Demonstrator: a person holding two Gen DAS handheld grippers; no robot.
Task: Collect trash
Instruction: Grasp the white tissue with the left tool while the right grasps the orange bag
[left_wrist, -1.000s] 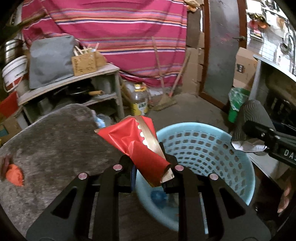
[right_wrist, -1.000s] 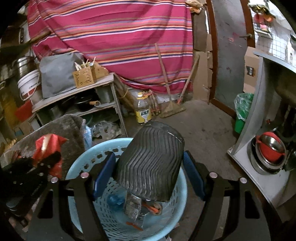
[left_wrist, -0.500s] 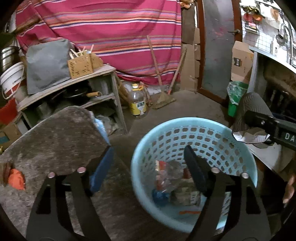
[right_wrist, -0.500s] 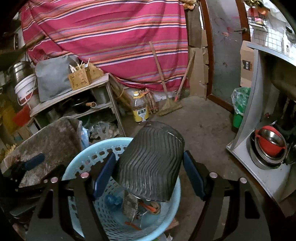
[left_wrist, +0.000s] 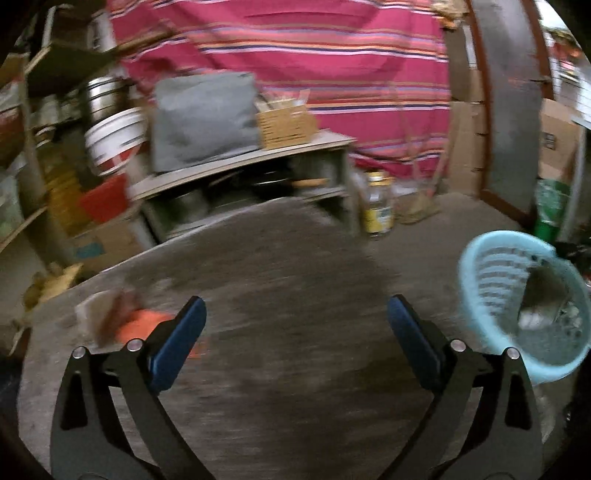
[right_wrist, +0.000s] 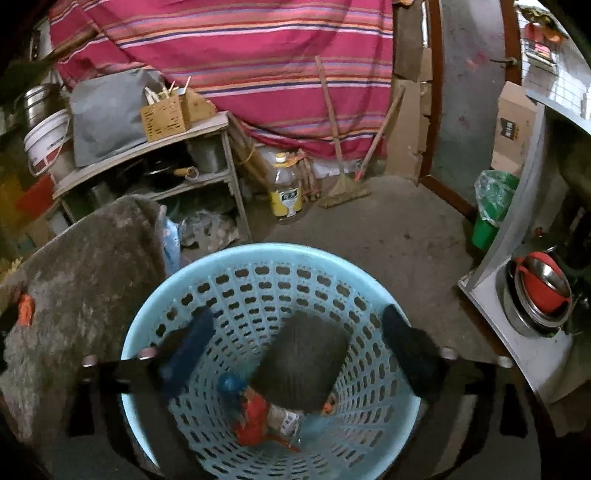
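Observation:
A light blue perforated basket sits on the floor beside a grey fuzzy mat. Inside it lie a dark ribbed cup, red wrapper and other scraps. My right gripper is open and empty above the basket mouth. My left gripper is open and empty over the mat; the basket is at its right. An orange piece of trash and a pale scrap lie on the mat beside the left finger. The left wrist view is motion-blurred.
A wooden shelf unit with a grey bag, white bucket and wicker box stands behind. An oil bottle, brooms and a green bin are on the concrete floor. A white counter with bowls is on the right.
The right gripper opened and the dark ribbed cup dropped into the basket. The left gripper, after releasing the red wrapper into the basket, swung left over the mat.

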